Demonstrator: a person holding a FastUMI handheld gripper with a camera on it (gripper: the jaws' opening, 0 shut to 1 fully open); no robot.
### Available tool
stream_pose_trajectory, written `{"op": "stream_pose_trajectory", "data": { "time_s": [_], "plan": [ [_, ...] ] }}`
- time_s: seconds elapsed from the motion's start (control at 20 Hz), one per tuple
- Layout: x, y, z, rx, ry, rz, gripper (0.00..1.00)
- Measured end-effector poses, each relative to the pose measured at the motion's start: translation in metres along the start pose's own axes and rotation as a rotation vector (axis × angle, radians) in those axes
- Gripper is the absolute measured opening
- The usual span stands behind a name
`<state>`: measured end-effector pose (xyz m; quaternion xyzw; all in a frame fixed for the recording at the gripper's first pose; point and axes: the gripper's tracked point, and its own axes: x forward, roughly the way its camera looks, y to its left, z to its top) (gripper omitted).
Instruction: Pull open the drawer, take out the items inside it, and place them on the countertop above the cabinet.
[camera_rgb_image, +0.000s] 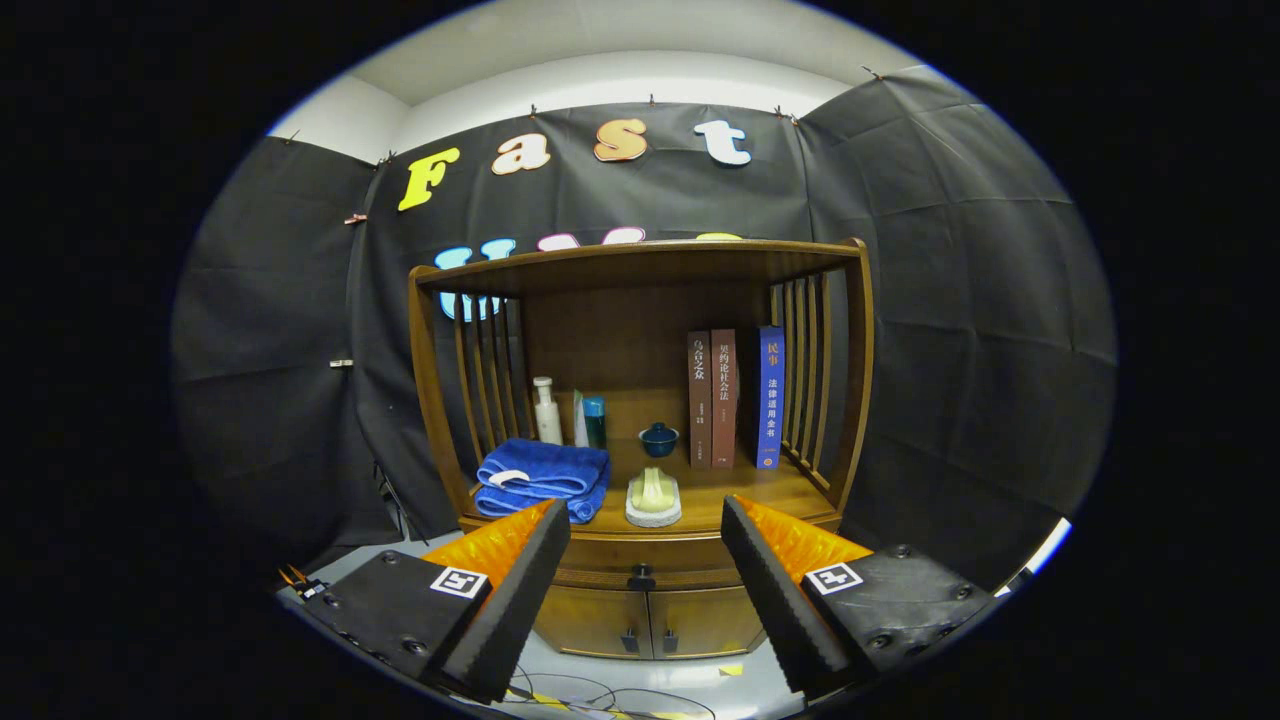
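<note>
While drawer (641, 572) sits closed, gripper (645, 530) gapes before it.

The wooden cabinet (640, 590) stands against the booth's cloth wall. On its worktop (740, 492) a folded towel (543, 478) lies at the left, with a bottle (546, 410) and a tube (594, 420) behind it. A soap dish (653, 497) sits at the front middle, a small lidded bowl (658, 439) behind it. Three books (735, 398) stand upright at the right. The drawer (640, 565) lies closed under the worktop, two doors (645, 620) below it. The hand-held gripper (645, 560) hovers before the drawer, its fingers spread wide.
</note>
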<state>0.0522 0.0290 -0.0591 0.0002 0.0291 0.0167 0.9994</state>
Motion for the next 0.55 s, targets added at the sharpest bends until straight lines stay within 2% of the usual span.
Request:
{"op": "stream_pose_trajectory", "data": {
  "time_s": [0.55],
  "plan": [
    [0.0016,-0.0082,0.0022,0.005,0.003,0.000,1.00]
  ]
}}
